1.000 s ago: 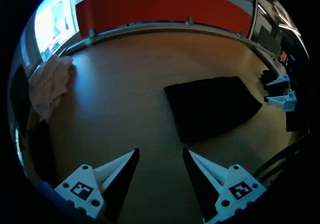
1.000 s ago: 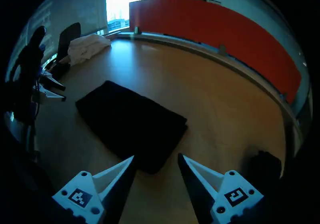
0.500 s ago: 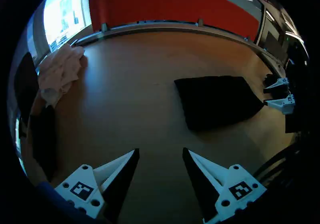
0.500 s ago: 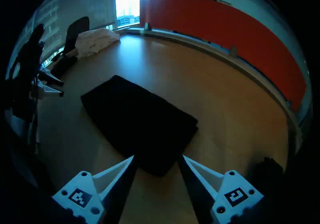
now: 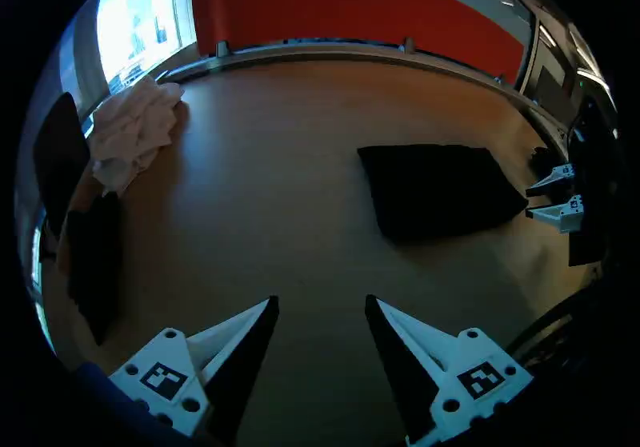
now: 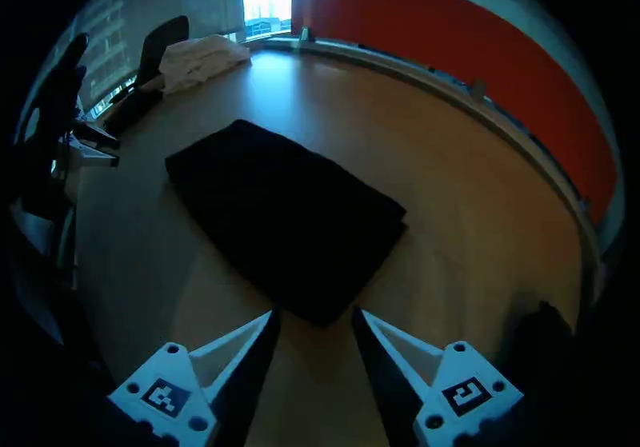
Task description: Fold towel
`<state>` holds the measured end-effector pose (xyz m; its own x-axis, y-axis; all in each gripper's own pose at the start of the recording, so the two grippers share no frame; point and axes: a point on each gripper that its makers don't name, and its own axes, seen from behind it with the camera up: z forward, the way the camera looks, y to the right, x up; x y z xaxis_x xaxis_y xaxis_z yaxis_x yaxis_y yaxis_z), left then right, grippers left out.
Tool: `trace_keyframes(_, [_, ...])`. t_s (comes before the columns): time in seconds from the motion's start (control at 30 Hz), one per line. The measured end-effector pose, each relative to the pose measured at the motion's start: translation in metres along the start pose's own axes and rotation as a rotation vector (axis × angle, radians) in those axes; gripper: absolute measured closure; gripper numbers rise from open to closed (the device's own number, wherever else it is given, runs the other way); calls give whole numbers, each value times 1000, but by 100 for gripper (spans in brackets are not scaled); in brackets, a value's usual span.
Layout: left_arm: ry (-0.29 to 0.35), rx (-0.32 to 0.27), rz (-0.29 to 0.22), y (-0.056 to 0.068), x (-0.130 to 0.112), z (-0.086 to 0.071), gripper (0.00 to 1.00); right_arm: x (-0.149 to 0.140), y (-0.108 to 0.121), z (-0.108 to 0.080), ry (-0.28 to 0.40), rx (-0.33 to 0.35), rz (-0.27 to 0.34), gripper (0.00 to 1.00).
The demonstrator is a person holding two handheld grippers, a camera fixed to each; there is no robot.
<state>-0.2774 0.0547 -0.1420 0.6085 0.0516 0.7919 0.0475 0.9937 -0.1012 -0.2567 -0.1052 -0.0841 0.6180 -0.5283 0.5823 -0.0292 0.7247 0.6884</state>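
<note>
towel (image 6: 288, 215): black, lying flat mid-tabletop (image 5: 264, 191), well short of the far edge | left gripper (image 5: 320, 299): fingers spread, empty, over bare wood, well apart from towel | right gripper (image 6: 315, 311): fingers spread, empty, tips just beside towel's nearest corner | pale cloth heap (image 5: 132, 131): far-left corner

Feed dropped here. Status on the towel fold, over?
Left gripper open above table. Right gripper open, tips at near corner of black towel. Towel flat, ungripped. Pale cloth pile far off, no obstruction.
</note>
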Motion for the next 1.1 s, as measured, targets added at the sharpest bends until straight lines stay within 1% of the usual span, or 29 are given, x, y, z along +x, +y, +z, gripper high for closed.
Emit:
trace_keyframes(0.13, [4,-1,-7,0,-2,-5,21,-2,-1,-1,-7,18,-6,47])
trace_keyframes(0.2, [6,1,-9,-1,-3,-7,21,-4,0,-1,-13,23,-7,54])
trace_keyframes(0.27, [6,5,-9,-3,-5,-8,21,-5,1,-1,-18,25,-6,59])
trace_keyframes(0.4, [5,10,-8,-6,-7,-11,20,-6,2,0,-26,36,-10,60])
trace_keyframes(0.47, [6,12,-8,-7,-7,-12,20,-7,3,0,-31,40,-16,62])
trace_keyframes(0.67, [7,14,-10,-8,-9,-14,21,-7,5,4,-40,47,-32,74])
trace_keyframes(0.77, [8,15,-10,-8,-9,-15,20,-5,4,5,-40,55,-38,84])
trace_keyframes(0.87, [7,16,-9,-8,-10,-15,20,-5,7,6,-41,43,-46,96])
trace_keyframes(0.93, [8,16,-8,-8,-10,-15,20,-3,7,5,-36,36,-49,98])
trace_keyframes(1.1, [10,14,-11,-8,-9,-16,21,6,7,1,-11,22,-42,98])
